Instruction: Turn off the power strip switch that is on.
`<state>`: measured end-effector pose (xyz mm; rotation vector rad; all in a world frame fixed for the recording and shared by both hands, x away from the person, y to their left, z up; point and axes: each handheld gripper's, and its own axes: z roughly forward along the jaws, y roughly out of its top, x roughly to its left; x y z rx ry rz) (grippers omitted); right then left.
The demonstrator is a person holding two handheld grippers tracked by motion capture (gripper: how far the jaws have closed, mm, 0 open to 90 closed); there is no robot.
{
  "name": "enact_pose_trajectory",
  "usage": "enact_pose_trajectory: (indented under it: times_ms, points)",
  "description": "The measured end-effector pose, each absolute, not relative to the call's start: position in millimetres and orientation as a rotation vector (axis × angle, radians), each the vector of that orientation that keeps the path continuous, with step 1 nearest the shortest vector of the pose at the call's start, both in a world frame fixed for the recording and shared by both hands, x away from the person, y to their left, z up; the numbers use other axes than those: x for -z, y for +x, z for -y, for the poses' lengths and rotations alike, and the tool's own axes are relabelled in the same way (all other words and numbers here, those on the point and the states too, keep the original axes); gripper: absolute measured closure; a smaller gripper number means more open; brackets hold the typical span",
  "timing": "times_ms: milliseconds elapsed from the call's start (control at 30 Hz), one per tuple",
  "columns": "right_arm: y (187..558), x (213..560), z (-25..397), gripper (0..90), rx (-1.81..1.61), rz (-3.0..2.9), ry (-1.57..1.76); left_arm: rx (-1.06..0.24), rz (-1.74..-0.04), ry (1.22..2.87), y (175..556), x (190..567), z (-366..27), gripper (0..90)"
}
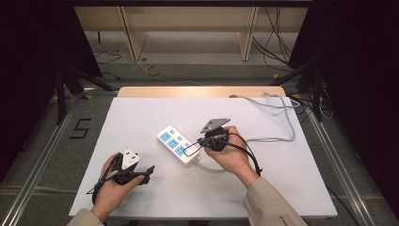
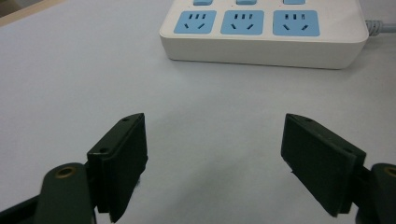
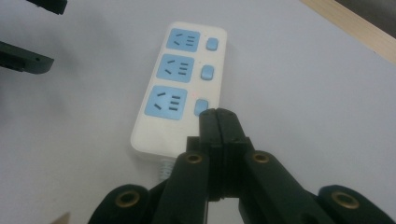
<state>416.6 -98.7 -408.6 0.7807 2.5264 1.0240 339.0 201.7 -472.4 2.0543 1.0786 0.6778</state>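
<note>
Where it sits: power strip (image 1: 178,144) lies mid-table (image 1: 282,188), white with three blue sockets.
Right claw (image 3: 218,113): jaws pressed together, empty, tips at the strip's nearest blue switch (image 3: 201,107); contact cannot be told.
Left claw (image 2: 215,154): jaws spread wide, empty, near the strip, apart from it.
Cut off: strip's far end in the left gripper view.
Grey cord (image 1: 277,136): runs off the table's far edge.

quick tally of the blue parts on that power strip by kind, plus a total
On the white plastic power strip:
blue socket faces: 3
blue rounded switch buttons: 3
total: 6 blue parts
</note>
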Motion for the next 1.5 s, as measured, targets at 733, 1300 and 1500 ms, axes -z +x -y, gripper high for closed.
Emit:
enact_pose_trajectory:
  times_ms: [733, 1300, 1500]
  points:
    - [428, 410, 85, 90.0, -0.944, -2.599, 0.802, -0.677, -1.078, 2.056, 339, 473, -201, 22.5]
    - [441, 414, 71, 90.0, -0.892, -2.655, 0.793, -0.674, -1.077, 2.056, 339, 472, -202, 22.6]
    - [444, 414, 68, 90.0, -0.877, -2.666, 0.805, -0.672, -1.076, 2.057, 340, 472, -201, 22.6]
